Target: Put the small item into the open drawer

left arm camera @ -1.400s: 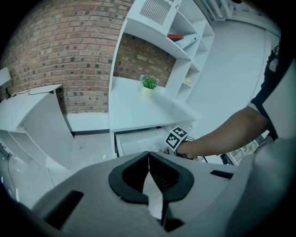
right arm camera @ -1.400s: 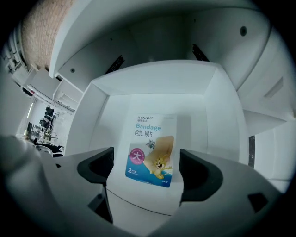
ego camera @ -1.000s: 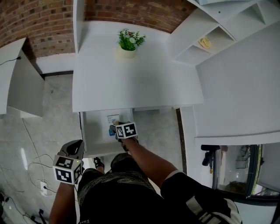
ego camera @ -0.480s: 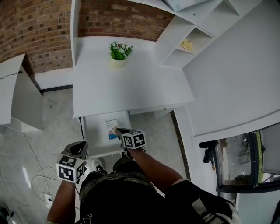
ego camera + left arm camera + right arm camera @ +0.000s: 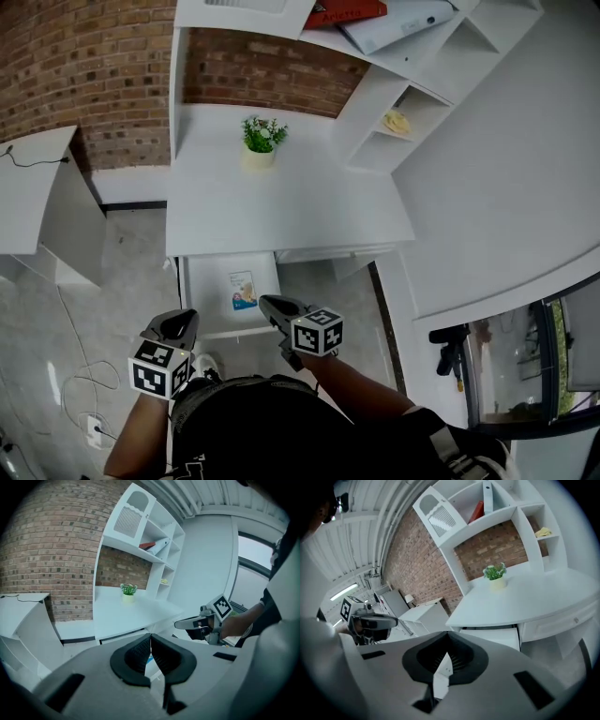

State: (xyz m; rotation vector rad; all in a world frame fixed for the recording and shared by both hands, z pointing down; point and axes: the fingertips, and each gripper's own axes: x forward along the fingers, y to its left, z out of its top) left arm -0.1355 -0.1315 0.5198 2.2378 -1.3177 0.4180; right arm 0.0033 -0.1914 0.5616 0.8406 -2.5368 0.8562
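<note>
The small item (image 5: pixel 243 290), a white card with blue print, lies flat inside the open white drawer (image 5: pixel 194 302) under the desk. My right gripper (image 5: pixel 269 307) hovers at the drawer's front right corner, above and apart from the card; its jaws are shut with nothing in them (image 5: pixel 447 642). My left gripper (image 5: pixel 180 324) hangs just outside the drawer's front left corner, also shut and empty (image 5: pixel 150 640). Each gripper shows in the other's view: the right gripper (image 5: pixel 182 624) and the left gripper (image 5: pixel 393 619).
The white desk (image 5: pixel 281 202) carries a potted plant (image 5: pixel 261 141) at the back by the brick wall. White shelves (image 5: pixel 398 117) stand on its right, with a red book (image 5: pixel 342 13) on top. A low white cabinet (image 5: pixel 47 216) stands left. Cables (image 5: pixel 75 366) lie on the floor.
My right gripper has risen out of the drawer and shut, leaving the card lying inside. The left gripper has lifted a little. The head view has tilted upward.
</note>
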